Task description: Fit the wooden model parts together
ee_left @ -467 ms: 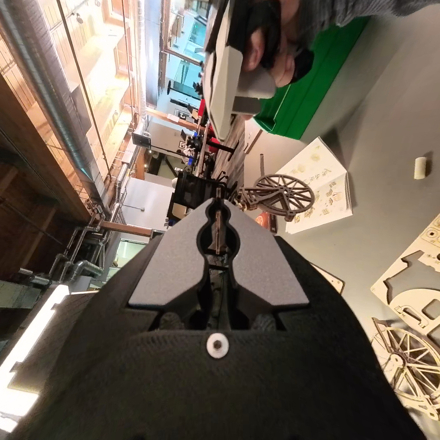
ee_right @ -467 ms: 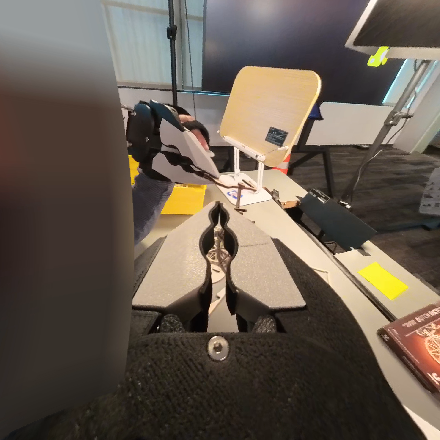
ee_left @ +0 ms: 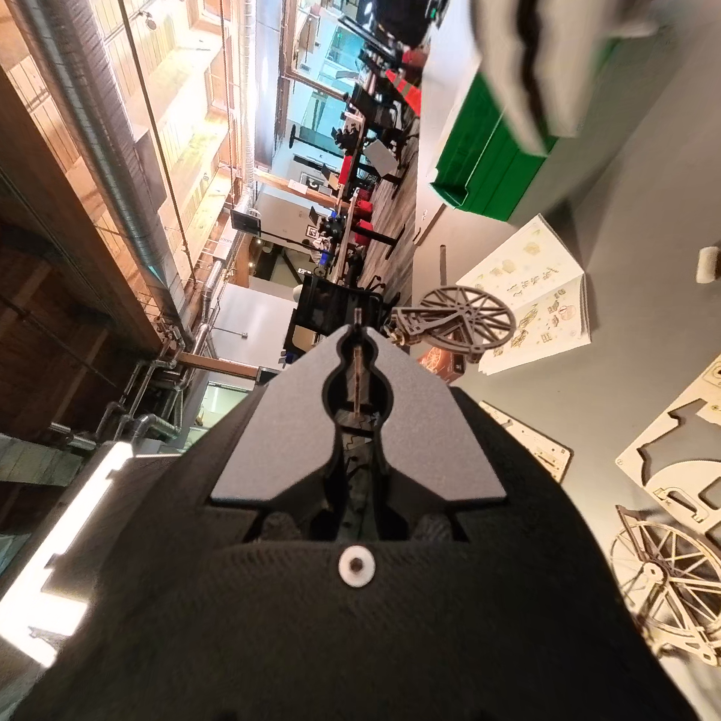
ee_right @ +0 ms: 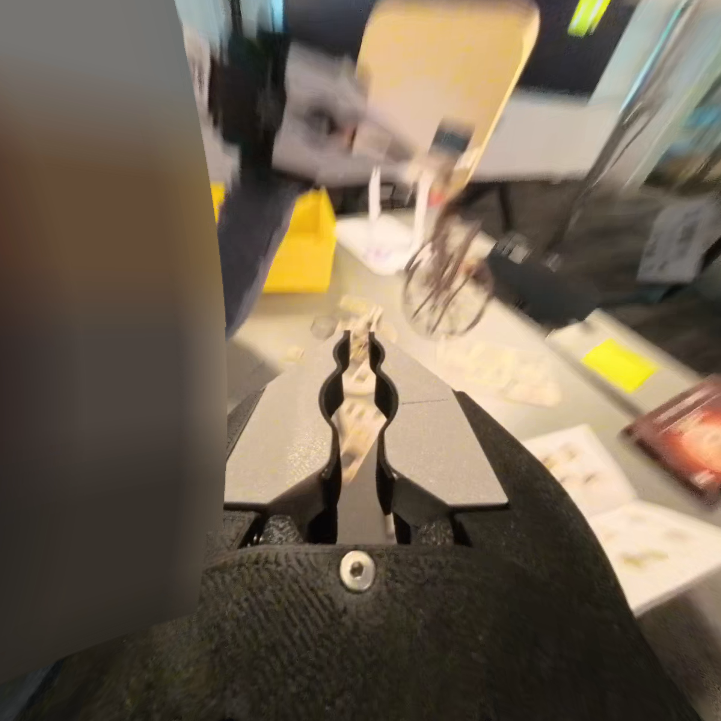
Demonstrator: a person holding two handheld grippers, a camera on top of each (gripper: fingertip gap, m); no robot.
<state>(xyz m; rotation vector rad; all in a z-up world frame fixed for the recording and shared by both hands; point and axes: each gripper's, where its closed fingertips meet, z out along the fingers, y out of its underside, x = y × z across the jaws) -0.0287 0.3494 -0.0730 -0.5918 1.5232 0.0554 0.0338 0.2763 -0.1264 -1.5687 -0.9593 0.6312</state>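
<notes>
The dark wooden wheel assembly (ee_left: 464, 325) is held off the grey table (ee_left: 643, 218), its thin strut clenched in the left gripper (ee_left: 357, 327), above the open booklet (ee_left: 546, 296), while the right gripper (ee_right: 359, 335), badly blurred, appears slightly parted and empty.

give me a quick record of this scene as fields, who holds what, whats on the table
left gripper: shut on thin wooden strip, held edge-on between the fingers
right gripper: fingers slightly apart, nothing held
dark spoked wheel: attached to the held assembly, raised above the table
pale spoked wheel: lying flat on the table
grey table: also holds open instruction booklet, green bin, cut-out part sheets
right view: motion-blurred, small details unclear
</notes>
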